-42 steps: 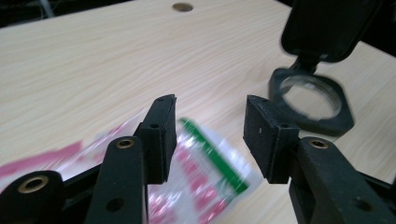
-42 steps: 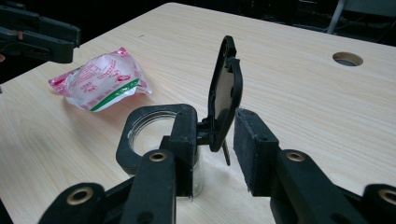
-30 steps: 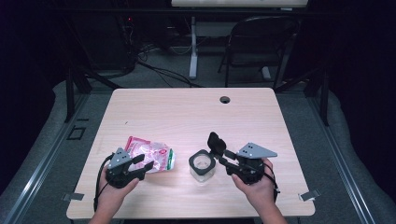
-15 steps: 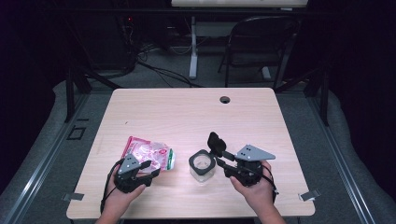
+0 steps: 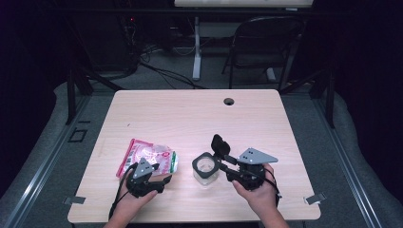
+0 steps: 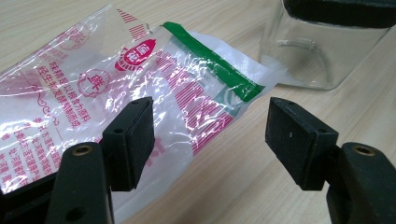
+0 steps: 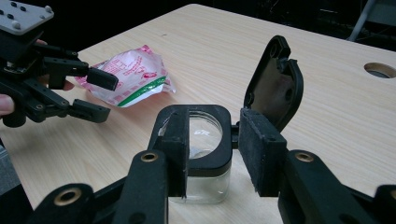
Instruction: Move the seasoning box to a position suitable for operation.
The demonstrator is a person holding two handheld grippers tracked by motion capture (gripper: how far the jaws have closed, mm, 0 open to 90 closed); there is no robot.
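On the table's [image 5: 190,114] near half, a clear jar [image 5: 206,167] with its black lid flipped up is clasped by the right gripper [image 5: 223,164], apparently firmly. Just left, the left gripper [image 6: 210,135], its jaws just widened, is held unclenched over a snack packet [image 6: 116,88].

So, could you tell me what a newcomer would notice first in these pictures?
Probably the pink-printed plastic bag lying at the table's near left, with the left gripper poised open over its green-edged end. Next, the clear jar with its black lid flipped up, gripped at the rim by the right gripper.
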